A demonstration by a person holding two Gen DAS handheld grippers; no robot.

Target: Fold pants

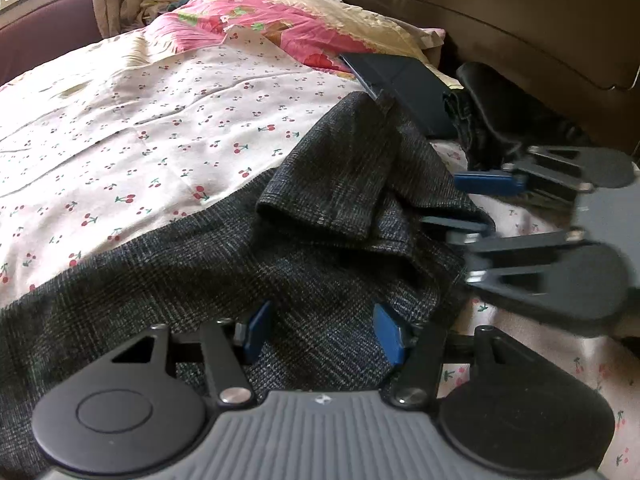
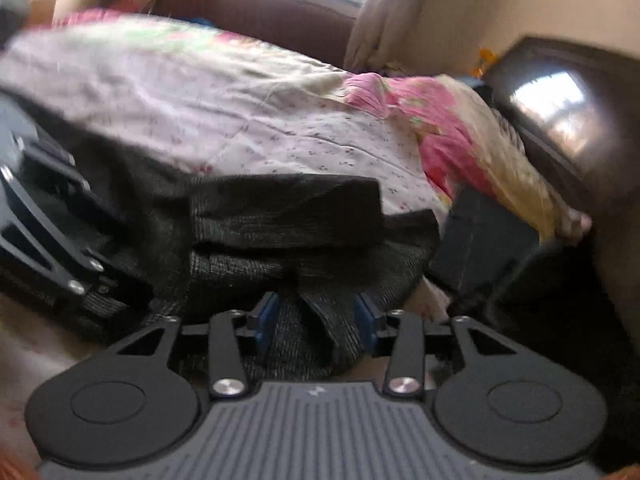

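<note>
The left tongs (image 1: 322,334) stand parted over the dark checked pants (image 1: 224,264), their blue pads clear of the cloth on both sides, so they are released. The right tongs (image 2: 316,322) straddle a raised fold of the pants (image 2: 280,216); blur hides whether the pads press it. One pair of pants lies bunched at the bed's near edge on the cherry-print sheet (image 1: 160,120), which is bare beyond. One pink floral pillow (image 1: 280,20) lies against the headboard (image 1: 520,20).

Dark grey woven pants (image 1: 320,240), faint plaid check, lower centre. White cotton bedsheet (image 1: 160,120), small red cherries with green stems, left. Pink floral pillow (image 1: 280,16), cream border, top. Blue pads on black grippers. Dark brown glossy headboard (image 1: 520,20), upper right.
</note>
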